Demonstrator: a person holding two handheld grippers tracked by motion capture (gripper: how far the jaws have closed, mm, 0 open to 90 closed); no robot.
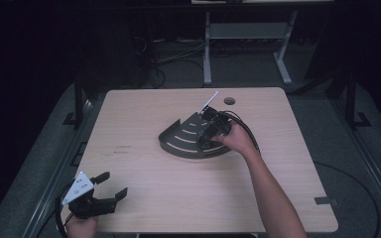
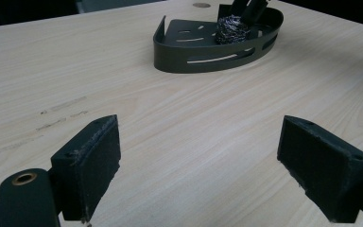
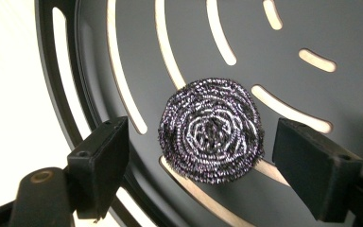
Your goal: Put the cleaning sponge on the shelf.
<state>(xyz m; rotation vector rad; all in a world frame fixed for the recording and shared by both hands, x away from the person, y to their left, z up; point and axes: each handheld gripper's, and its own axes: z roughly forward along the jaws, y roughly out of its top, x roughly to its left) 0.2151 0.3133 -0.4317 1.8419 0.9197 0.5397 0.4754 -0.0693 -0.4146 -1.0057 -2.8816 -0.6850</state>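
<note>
I had my right gripper lowered into the dark corner tray that sat near the middle of the wooden table, my right hand wrapped around its body and its cable trailing back along my forearm. In the right gripper view the jaws stood wide apart, one on either side of the steel wool scourer, and neither pad touched it; a gap of bare tray floor showed between each pad and the coiled wire. The scourer lay flat on the slotted floor of the tray, its round spiral face turned up toward the camera, close to the curved rim that swept past on the left of that view. From the left gripper view the scourer showed as a small tangled ball inside the tray, with my right gripper's dark jaws rising just behind it. My left gripper rested apart from all this at the near left corner of the table, held in my left hand, its grey three-cornered plate on top. Its jaws were spread wide too and gripped nothing, with bare wood grain between the two pads.
</note>
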